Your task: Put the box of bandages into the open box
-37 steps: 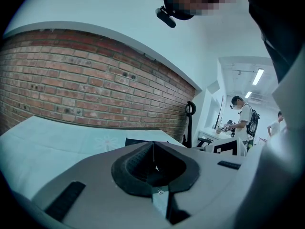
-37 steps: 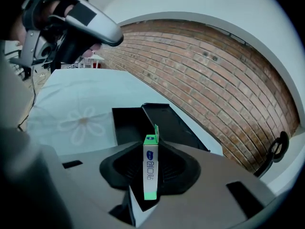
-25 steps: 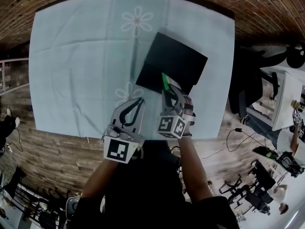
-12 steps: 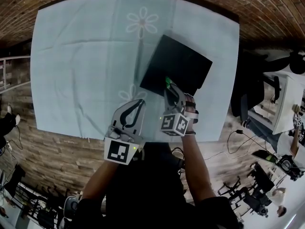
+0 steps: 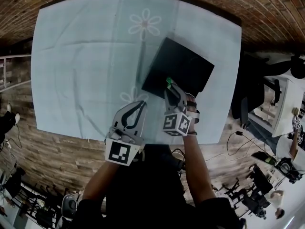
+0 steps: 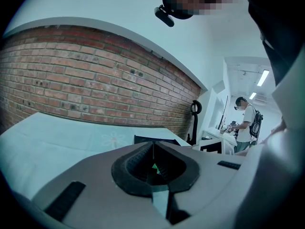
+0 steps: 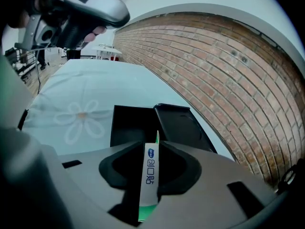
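The open box [image 5: 183, 66] is black and lies on the pale blue cloth, right of the middle. In the right gripper view its tray [image 7: 129, 124] is on the left and its lid [image 7: 180, 127] lies flat beside it. My right gripper [image 5: 169, 86] is at the box's near edge. The thin white and green box of bandages [image 7: 150, 174] stands on edge between its jaws, which are opening while the pads still touch it. The green end of the box of bandages [image 5: 168, 82] shows over the black tray. My left gripper [image 5: 141, 102] is shut and empty, left of the right one.
The flower-printed tablecloth [image 5: 86, 56] covers the table, whose near edge [image 5: 95, 137] lies just under both grippers. A brick wall [image 7: 228, 80] runs behind the table. Desks, chairs and a standing person [image 6: 245, 123] are off to the right.
The right gripper has edged a little further over the near edge of the black box, with the box of bandages still in it. The left gripper has stayed put.
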The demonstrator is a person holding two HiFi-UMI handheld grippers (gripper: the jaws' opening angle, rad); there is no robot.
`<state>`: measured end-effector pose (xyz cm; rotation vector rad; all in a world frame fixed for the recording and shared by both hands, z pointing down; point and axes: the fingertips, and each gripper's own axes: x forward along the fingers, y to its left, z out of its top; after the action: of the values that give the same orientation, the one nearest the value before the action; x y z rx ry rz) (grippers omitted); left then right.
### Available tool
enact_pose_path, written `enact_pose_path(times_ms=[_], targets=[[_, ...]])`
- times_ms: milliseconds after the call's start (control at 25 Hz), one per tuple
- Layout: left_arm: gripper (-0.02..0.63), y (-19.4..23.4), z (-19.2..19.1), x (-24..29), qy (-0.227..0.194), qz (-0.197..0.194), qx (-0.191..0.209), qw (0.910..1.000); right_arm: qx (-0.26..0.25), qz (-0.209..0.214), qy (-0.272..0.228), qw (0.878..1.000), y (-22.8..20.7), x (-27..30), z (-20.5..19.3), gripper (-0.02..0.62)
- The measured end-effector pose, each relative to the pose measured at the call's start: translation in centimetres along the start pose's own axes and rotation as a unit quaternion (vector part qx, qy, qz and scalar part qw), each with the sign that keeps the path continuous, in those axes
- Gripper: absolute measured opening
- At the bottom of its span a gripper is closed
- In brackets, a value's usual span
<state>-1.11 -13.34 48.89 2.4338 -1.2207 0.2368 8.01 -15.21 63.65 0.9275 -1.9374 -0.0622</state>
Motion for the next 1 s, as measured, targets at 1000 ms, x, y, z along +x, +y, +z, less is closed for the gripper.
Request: enact_pose_path(times_ms=[1000], targets=[[0.037,-0.4,-0.4,0.5,0.008,-0.011,0.007,0.9999,-0.061,-0.015,0.018,0.998,-0.2,0.6,-2.2,0.117]])
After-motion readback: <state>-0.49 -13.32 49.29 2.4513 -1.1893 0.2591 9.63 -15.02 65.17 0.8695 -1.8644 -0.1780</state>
